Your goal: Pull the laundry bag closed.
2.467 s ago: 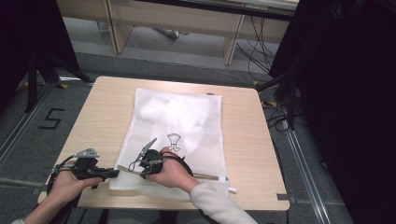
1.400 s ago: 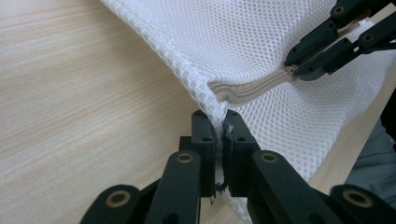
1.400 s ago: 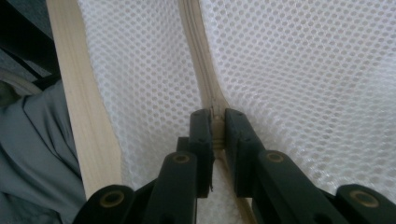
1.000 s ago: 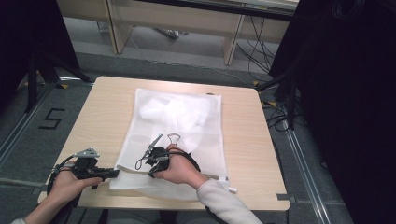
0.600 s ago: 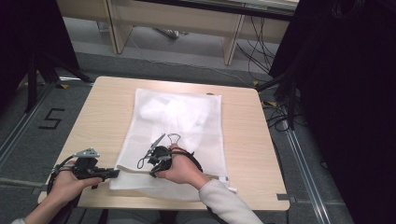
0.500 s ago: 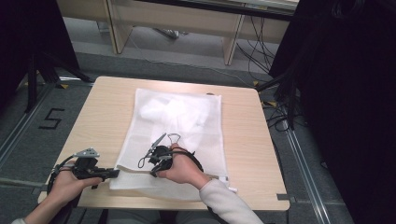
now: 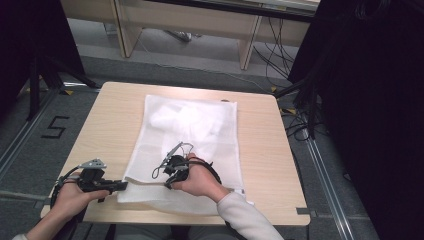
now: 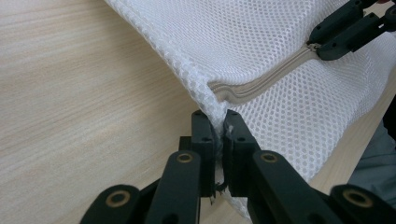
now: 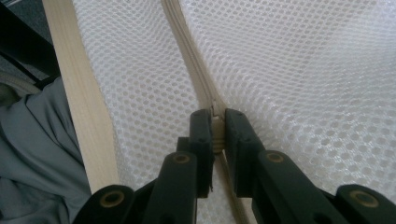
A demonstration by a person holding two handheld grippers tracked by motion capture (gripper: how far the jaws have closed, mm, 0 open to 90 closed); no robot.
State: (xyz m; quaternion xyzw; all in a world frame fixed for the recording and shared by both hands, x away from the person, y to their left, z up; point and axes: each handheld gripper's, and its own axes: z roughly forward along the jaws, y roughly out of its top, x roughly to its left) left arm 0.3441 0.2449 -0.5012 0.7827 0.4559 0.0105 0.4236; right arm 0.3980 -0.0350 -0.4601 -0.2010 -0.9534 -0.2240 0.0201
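A white mesh laundry bag (image 7: 190,135) lay flat on the light wooden table (image 7: 115,115), its near edge hanging slightly over the table's front side, a pale bundle showing through the mesh toward its far end; along that near edge ran a beige zipper (image 8: 261,81). The left gripper (image 8: 215,140) had its jaws pressed together on the bag's near left corner, just where the zipper tape ended; in the high view it (image 7: 117,186) sat at the same corner, in the same place as in the earlier pictures. The right gripper (image 9: 215,126) was clamped on the zipper slider (image 9: 217,128), mesh spreading away on both sides of its jaws; in the left gripper view its black tips (image 8: 327,44) met the slider farther along the zipper. Against the picture from two and a half seconds before, the right gripper (image 7: 170,182) had shifted a little to the right along the bag's edge; over the last second it hardly changed.
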